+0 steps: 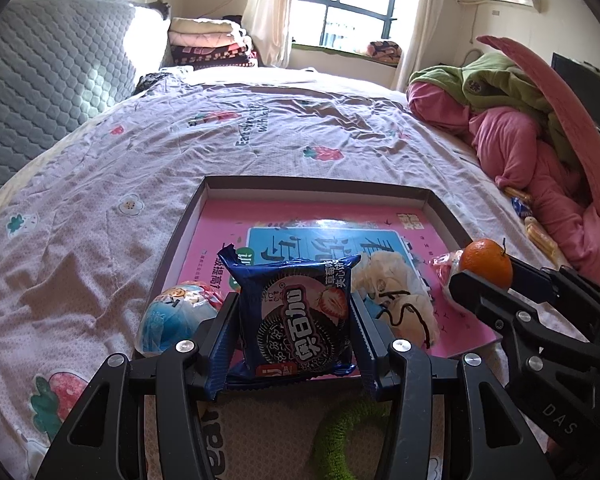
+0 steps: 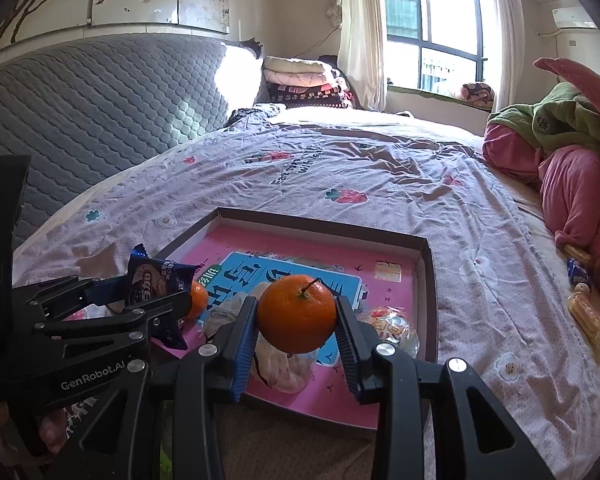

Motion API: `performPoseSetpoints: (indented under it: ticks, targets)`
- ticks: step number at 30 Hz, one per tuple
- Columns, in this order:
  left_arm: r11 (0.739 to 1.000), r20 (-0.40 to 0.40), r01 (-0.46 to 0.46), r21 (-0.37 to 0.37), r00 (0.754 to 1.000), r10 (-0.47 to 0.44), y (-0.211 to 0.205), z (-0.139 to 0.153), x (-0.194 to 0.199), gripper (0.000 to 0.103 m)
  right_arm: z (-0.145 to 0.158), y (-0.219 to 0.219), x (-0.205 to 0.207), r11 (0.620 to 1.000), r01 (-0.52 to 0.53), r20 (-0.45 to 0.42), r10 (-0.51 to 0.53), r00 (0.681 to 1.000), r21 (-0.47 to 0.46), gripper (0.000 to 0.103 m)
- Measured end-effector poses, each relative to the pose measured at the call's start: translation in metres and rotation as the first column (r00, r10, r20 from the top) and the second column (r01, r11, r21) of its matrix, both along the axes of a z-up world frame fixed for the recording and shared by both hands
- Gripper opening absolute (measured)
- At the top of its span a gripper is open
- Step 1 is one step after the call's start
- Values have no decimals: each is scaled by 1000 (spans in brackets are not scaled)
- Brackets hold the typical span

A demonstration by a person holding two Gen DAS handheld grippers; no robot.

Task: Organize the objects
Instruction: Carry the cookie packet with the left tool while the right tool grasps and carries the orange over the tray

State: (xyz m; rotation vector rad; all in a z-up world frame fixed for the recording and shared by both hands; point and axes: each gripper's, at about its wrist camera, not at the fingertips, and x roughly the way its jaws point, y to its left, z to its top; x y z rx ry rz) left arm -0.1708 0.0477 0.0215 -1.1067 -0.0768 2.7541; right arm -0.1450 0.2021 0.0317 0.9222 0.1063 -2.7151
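Observation:
A shallow cardboard box (image 1: pixel 440 204) (image 2: pixel 428 264) with a pink printed floor lies on the bed. My left gripper (image 1: pixel 294 316) is shut on a dark blue cookie packet (image 1: pixel 296 312) (image 2: pixel 156 280), held over the box's near edge. My right gripper (image 2: pixel 296 316) is shut on an orange (image 2: pixel 296 312) (image 1: pixel 486 262), held above the box's near right part. Inside the box lie a white crumpled wrapper (image 1: pixel 396 288) (image 2: pixel 284 364), a blue-and-white wrapped ball (image 1: pixel 176 316), a clear wrapped sweet (image 2: pixel 392 326) and a second orange (image 2: pixel 198 300).
The bed has a pink strawberry-print sheet (image 1: pixel 140 160). A grey quilted headboard (image 1: pixel 52 64) is at the left. Pink and green bedding (image 1: pixel 512 120) is piled at the right, with small snack packets (image 2: pixel 580 288) beside it. A green fuzzy thing (image 1: pixel 344 436) lies below my left gripper.

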Motion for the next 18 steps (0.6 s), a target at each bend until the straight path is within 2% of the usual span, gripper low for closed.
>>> performPoseSetpoints:
  ticks: [8, 18]
  targets:
    - [999, 13, 10, -34, 1000, -9, 4, -6, 1, 53, -11, -6, 3, 998, -32, 34, 31, 999, 48, 38]
    - [998, 6, 25, -58, 1000, -25, 5, -8, 3, 53, -23, -12, 3, 996, -70, 74, 65, 995, 63, 38]
